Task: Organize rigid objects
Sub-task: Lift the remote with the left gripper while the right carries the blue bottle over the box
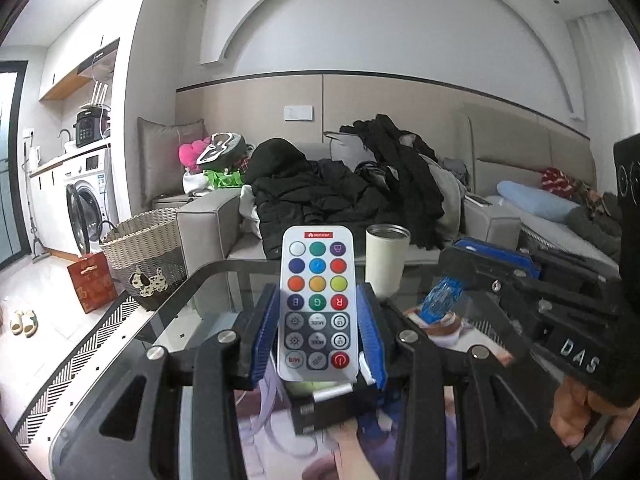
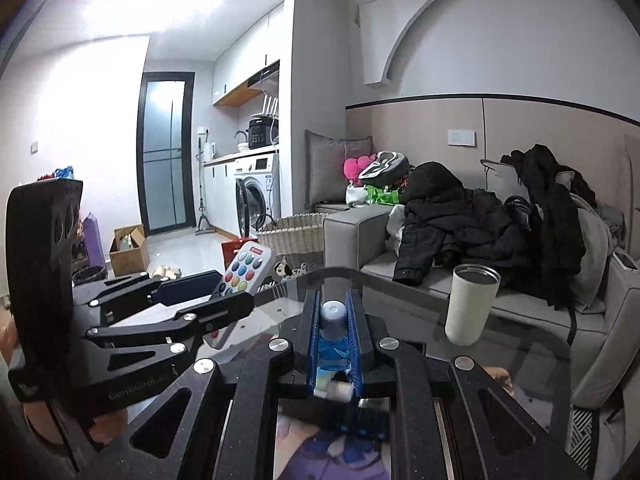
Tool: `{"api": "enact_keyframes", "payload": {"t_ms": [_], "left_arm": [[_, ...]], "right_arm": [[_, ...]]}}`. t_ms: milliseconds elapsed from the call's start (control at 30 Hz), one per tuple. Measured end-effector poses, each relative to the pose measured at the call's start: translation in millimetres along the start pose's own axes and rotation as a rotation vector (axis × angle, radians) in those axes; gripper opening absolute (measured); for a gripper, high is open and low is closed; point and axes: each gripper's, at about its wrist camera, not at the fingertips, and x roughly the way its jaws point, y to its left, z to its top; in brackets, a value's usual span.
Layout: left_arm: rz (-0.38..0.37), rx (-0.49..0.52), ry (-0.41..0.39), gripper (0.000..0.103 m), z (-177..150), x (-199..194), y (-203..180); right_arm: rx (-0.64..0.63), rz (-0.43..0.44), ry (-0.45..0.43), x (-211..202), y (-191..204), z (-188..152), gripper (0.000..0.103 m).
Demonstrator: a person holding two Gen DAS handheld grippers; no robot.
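Left gripper: your left gripper (image 1: 318, 332) has its blue fingers (image 1: 266, 332) pinching the white remote (image 1: 317, 304) by its long edges, button face toward the camera, power button nearest the wrist.
Remote: it stands raised above the glass tabletop (image 1: 200, 304), its far end tilted up toward the sofa (image 1: 208, 216).
Right gripper: your right gripper (image 2: 334, 336) has its fingers (image 2: 314, 332) pressed in on a small blue bottle (image 2: 333, 340), the grey cap pointing away from you.
Blue bottle: seen from the left wrist view, it (image 1: 442, 300) sticks out of the right gripper's tip, to the right of the remote and held off the tabletop.
Cup: a cream cup (image 1: 386, 260) with a dark rim stands upright on the tabletop beyond the remote, just to its right; in the right wrist view it (image 2: 472, 304) sits right of the bottle.
Under the remote: a colourful printed mat shows through below your fingers; its detail is too blurred to read.
Left of the remote: a woven basket (image 1: 144, 248) with a dog patch sits on the floor beside a red bag (image 1: 92, 280).
Behind the remote: dark coats (image 1: 320, 192) lie heaped on the sofa.
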Motion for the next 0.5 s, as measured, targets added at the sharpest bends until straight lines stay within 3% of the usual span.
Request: {"api": "enact_keyframes", "payload": {"t_ms": [200,500], "left_arm": [[0.007,-0.061,0.02,0.038,6.8,31.2,7.9],[0.012,-0.075,0.068,0.038,2.6,48.7,10.1]], "right_arm": [[0.025,0.0,-0.013,36.8,-6.2,16.6,0.012],[0.068,-0.011,0.037,63.0,-17.5,13.4,0.012]]}}
